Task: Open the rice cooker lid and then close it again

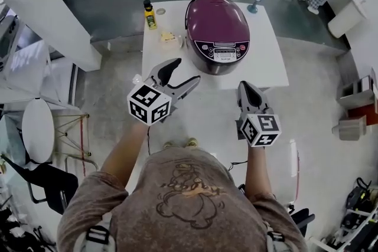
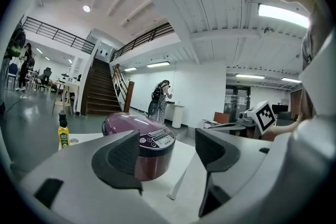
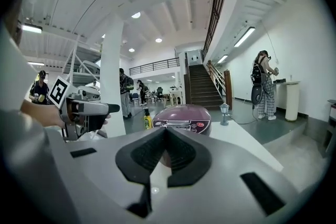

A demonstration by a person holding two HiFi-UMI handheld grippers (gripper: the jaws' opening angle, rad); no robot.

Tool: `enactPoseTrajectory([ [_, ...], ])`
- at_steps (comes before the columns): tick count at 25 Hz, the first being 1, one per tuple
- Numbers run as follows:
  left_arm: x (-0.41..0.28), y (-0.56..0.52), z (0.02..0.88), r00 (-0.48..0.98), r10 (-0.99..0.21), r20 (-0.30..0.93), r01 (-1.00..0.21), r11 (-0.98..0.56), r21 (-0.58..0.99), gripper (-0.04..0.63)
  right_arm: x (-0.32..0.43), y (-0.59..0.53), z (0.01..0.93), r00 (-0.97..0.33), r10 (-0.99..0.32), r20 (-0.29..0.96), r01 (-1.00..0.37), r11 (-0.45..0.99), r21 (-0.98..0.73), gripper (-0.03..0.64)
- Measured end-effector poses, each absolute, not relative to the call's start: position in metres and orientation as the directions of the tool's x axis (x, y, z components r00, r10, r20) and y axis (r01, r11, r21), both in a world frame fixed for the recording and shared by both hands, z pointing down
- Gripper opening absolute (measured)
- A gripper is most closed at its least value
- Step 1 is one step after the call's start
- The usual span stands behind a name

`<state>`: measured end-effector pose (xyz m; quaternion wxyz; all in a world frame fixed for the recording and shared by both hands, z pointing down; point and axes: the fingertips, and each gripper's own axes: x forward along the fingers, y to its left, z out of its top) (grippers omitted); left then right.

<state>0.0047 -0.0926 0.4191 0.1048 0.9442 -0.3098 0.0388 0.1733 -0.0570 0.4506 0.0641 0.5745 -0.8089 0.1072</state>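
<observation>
A purple rice cooker (image 1: 217,32) with its lid down stands on the white table (image 1: 267,62), its control panel facing me. It also shows in the left gripper view as the rice cooker (image 2: 140,139) and in the right gripper view as the rice cooker (image 3: 181,118). My left gripper (image 1: 184,71) is held open in front of the table's near edge, left of the cooker, with nothing between its fingers. My right gripper (image 1: 244,87) hangs just off the table's front edge, shut and empty.
On the table's far left stand a small yellow bottle (image 1: 150,15), a jar lid (image 1: 160,11) and a small yellowish item (image 1: 168,38). A small glass lamp (image 1: 256,0) stands at the back right. A white pillar (image 1: 44,9) rises to the left.
</observation>
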Motion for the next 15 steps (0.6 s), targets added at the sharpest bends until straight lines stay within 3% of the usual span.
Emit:
enactPoseTrajectory([
  [10,-0.028,-0.065,0.443,0.791,-0.603,0.104,-0.612,-0.773,0.17,0.336,0.15,-0.022,0.463,-0.298,-0.94,0.168,-0.953,0.282,-0.113,0.006],
  [15,-0.032,-0.058,0.458,0.797,-0.592,0.116,-0.603,-0.78,0.168,0.288,0.142,-0.009,0.476,-0.29,-0.944,0.16,-0.955,0.274,-0.116,0.005],
])
